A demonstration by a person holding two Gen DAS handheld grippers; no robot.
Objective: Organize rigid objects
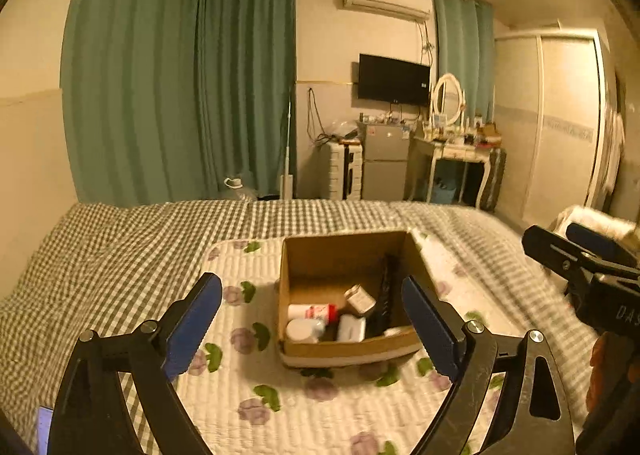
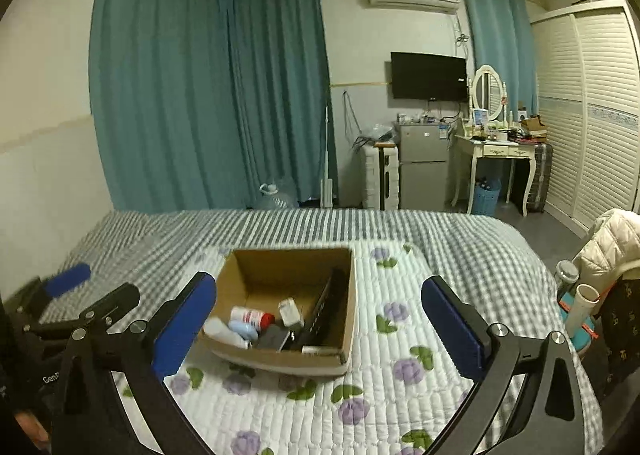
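A bed (image 1: 120,247) covered in a grey-and-white checked blanket fills the lower half of both views, and on it lies a white quilted mat (image 2: 400,375) printed with purple flowers and green leaves. An open cardboard box (image 1: 320,255) stands on the mat, near its far edge, between the fingers of each hand-held gripper as seen from its own camera. The left hand-held gripper (image 1: 312,329) hangs above the mat in front of the box with its blue-padded fingers spread wide and nothing between them; the right hand-held gripper (image 2: 320,327) is likewise spread wide and holds nothing, hovering just beside the left one. Inside the box, a long black object (image 2: 324,307) leans against the right wall. Beside it on the box floor lie a white bottle with a red cap (image 2: 250,315), a white round-lidded jar (image 1: 302,330), a white flat case (image 1: 351,327) and a small beige carton (image 1: 360,297), all crowded into the near part and touching one another.
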